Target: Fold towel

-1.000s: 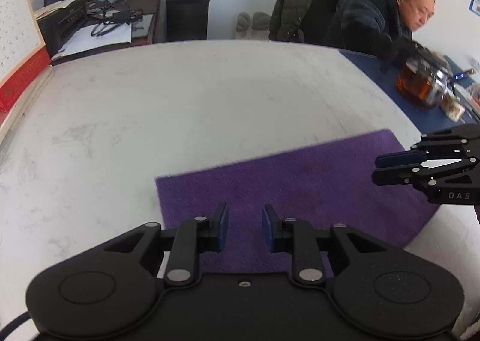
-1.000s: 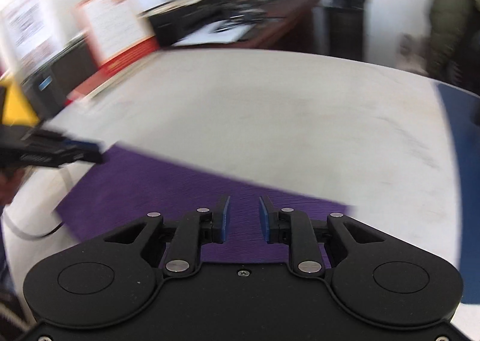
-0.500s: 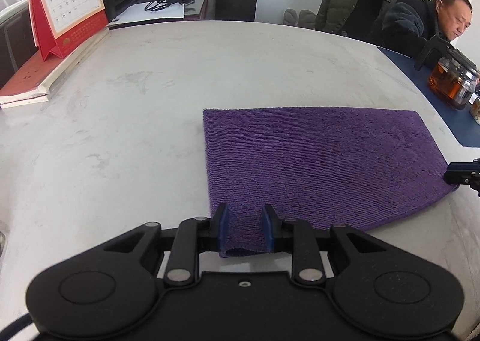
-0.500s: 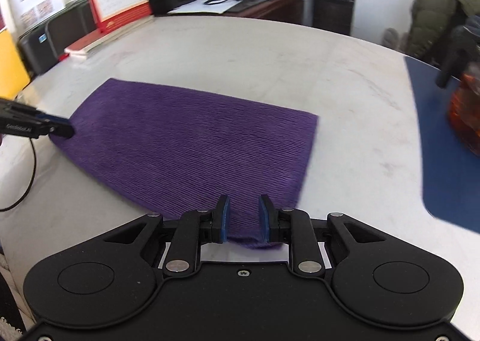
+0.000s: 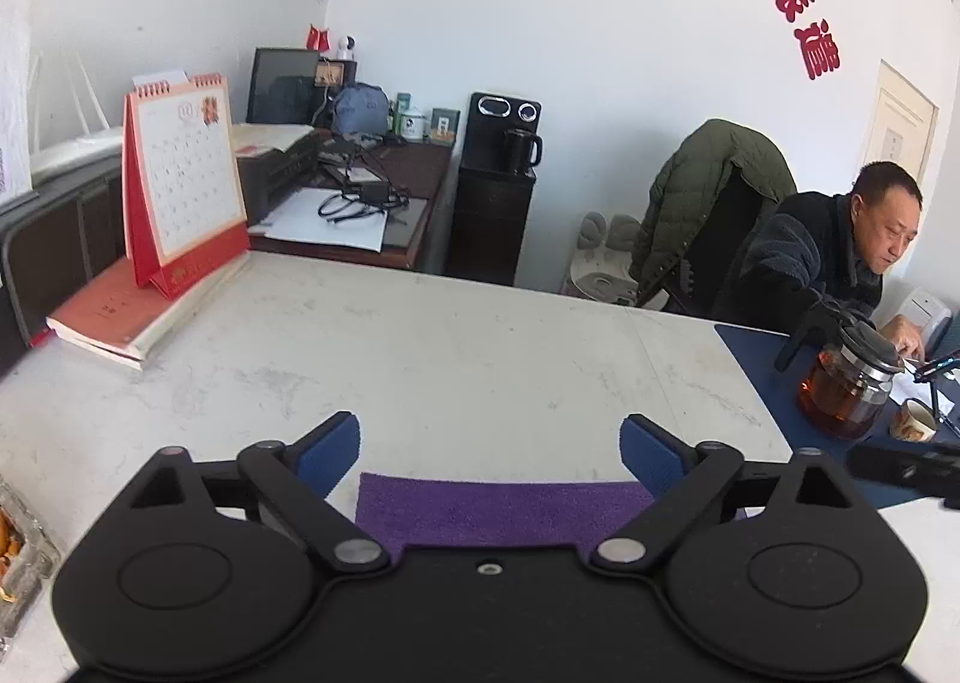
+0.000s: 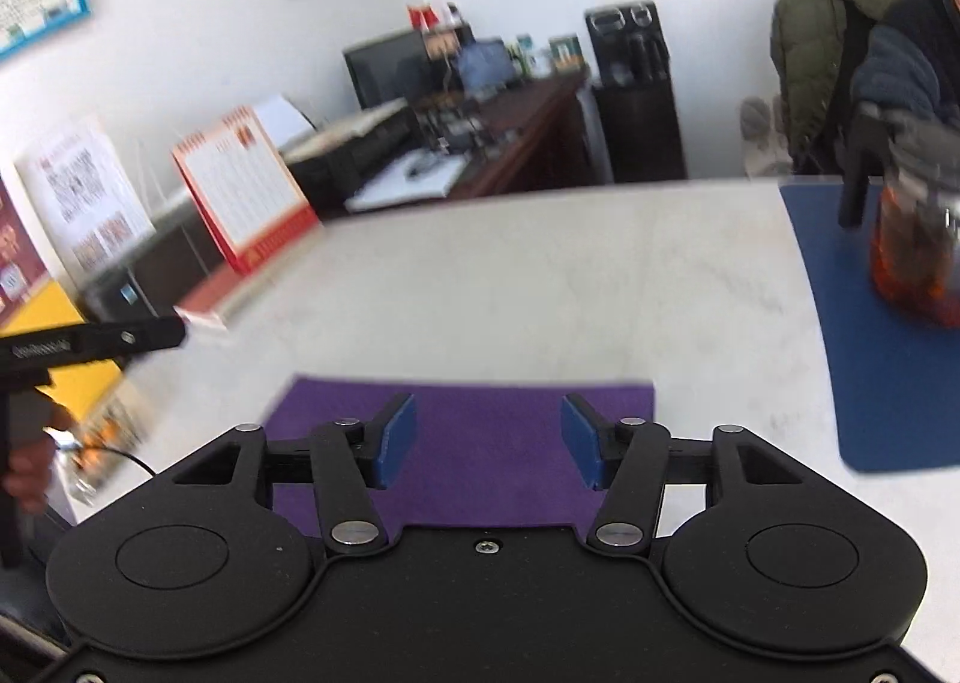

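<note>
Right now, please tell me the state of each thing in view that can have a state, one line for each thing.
Purple towel: lies flat on the white table, released.
Left gripper: open, jaws just opened, nothing gripped.
Right gripper: open, jaws just opened, nothing gripped.
Glass teapot: upright on the blue mat, lid on, holds amber tea.
Desk calendar: standing upright.

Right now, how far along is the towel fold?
Done: purple towel lies flat on the white table as a narrow folded band. In hand: nothing. The left gripper and right gripper have just been opening, with nothing between the pads. Left: possibly another fold; I can't tell.
</note>
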The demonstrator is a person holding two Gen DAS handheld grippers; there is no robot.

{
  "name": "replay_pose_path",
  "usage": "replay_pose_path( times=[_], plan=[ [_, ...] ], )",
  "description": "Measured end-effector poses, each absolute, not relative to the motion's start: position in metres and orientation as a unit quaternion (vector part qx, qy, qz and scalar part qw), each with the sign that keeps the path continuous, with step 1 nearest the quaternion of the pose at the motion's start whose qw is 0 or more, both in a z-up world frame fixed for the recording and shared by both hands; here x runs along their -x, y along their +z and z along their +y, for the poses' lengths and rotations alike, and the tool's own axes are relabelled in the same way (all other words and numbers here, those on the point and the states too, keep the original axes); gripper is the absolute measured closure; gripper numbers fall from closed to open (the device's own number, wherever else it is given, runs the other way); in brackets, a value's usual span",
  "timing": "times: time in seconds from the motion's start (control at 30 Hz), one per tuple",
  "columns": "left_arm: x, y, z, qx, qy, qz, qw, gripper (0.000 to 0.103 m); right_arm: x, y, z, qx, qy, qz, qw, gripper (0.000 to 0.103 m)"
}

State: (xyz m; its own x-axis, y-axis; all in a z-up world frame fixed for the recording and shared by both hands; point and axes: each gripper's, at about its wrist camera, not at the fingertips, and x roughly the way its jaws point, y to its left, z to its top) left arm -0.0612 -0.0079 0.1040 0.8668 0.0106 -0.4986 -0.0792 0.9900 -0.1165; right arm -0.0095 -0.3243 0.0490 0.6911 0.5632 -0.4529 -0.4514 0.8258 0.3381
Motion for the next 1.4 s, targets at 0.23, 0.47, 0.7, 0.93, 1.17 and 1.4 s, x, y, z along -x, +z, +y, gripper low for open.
replay_pose_path(
  times=[0.23, 0.47, 0.7, 0.93, 1.17, 1.4],
  plan=[
    [0.066, 0.111, -0.014, 0.096, 0.003, 0.288, 0.953, 0.002, 0.041, 0.105, -0.338, -0.105, 0.33, 0.191, 0.918, 0.0],
    [0.06, 0.103, -0.041, 0.028, -0.015, 0.328, 0.944, 0.002, 0.055, 0.123, -0.343, -0.191, 0.373, 0.163, 0.893, 0.0],
    [0.047, 0.072, -0.041, 0.019, 0.034, 0.403, 0.915, 0.002, 0.01, 0.07, -0.31, -0.193, 0.361, 0.301, 0.861, 0.0],
    [0.041, 0.051, -0.035, 0.012, 0.079, 0.454, 0.887, 0.002, -0.011, 0.041, -0.279, -0.081, 0.184, 0.415, 0.888, 0.0],
    [0.036, 0.041, -0.027, 0.016, 0.087, 0.473, 0.876, 0.002, -0.024, 0.033, -0.271, -0.072, 0.183, 0.429, 0.882, 0.0],
    [0.029, 0.04, -0.026, 0.007, 0.082, 0.48, 0.873, 0.002, -0.009, 0.027, -0.26, -0.037, 0.18, 0.436, 0.881, 0.0]
  ],
)
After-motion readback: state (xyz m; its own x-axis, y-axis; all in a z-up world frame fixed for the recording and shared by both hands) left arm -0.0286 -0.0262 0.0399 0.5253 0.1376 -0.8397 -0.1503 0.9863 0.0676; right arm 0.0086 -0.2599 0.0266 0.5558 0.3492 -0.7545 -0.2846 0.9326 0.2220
